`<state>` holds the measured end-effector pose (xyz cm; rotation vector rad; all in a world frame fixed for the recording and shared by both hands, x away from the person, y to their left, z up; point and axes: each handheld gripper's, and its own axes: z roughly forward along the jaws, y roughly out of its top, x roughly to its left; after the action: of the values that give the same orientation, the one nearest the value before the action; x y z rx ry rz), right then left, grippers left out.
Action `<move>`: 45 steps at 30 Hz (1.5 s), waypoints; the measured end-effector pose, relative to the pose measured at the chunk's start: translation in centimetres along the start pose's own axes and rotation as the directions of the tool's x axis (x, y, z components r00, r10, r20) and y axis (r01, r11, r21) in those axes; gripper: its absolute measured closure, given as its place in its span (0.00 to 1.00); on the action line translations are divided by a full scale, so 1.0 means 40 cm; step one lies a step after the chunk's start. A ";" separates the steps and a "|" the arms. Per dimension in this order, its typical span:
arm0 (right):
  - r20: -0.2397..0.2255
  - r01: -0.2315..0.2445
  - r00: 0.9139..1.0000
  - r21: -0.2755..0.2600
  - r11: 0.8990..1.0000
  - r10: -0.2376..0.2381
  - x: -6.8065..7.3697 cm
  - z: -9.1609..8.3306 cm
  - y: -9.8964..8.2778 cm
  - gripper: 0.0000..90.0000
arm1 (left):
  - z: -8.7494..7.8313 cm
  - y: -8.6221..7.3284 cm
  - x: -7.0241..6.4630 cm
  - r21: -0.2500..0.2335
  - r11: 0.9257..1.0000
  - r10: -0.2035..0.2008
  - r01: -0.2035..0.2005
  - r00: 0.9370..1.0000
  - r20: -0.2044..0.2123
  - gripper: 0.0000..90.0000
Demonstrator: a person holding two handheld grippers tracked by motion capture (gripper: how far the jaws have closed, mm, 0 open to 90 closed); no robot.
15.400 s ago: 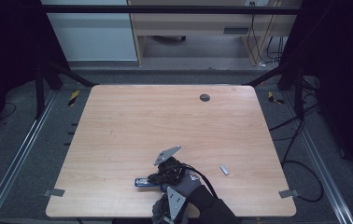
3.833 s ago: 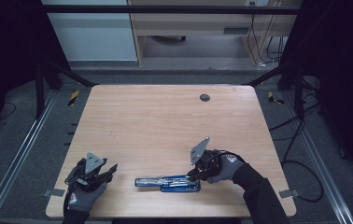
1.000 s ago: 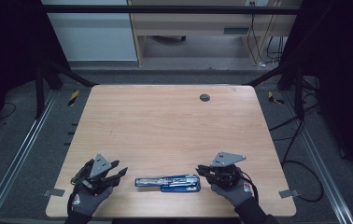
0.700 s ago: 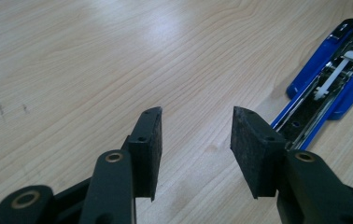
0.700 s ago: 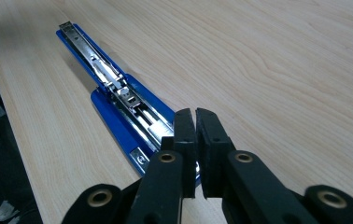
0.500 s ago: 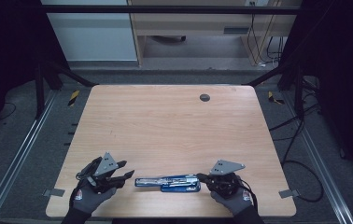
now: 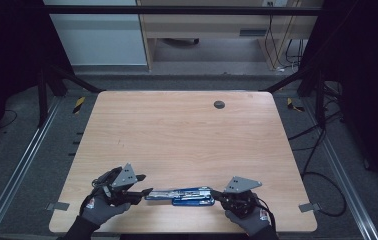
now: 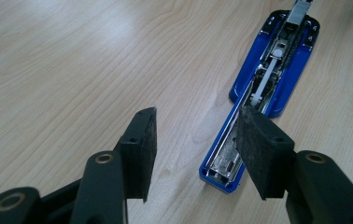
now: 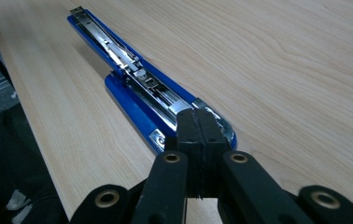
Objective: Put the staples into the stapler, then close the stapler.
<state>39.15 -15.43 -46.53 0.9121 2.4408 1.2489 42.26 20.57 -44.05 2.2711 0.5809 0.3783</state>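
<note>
A pale wooden table (image 7: 177,135) has a small dark round grommet (image 7: 219,104) near its far edge. Beyond it stands a wooden cabinet (image 7: 202,22), and cables (image 7: 322,175) trail across the grey floor at the right.

The table (image 7: 187,135) is evenly lit from above, and its pale wood is rendered bright while the surroundings at left and right are lost in near-black. The high view is soft and coarse, with little fine detail held. Short, faint shadows are cast close under the stapler (image 8: 263,88). In the gripper views, sharper focus is kept on the wood grain; small glints are thrown off the stapler's metal, and the near black parts are slightly blurred.
</note>
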 end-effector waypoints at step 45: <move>-0.052 0.013 0.999 0.083 0.996 -0.009 0.019 0.044 -0.025 1.00 | 0.085 -0.025 -0.002 0.167 0.976 0.113 -0.138 0.982 0.152 0.54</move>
<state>38.97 -14.26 -48.33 0.8973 2.5518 1.1901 43.38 19.13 -47.08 2.4899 0.4128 0.2308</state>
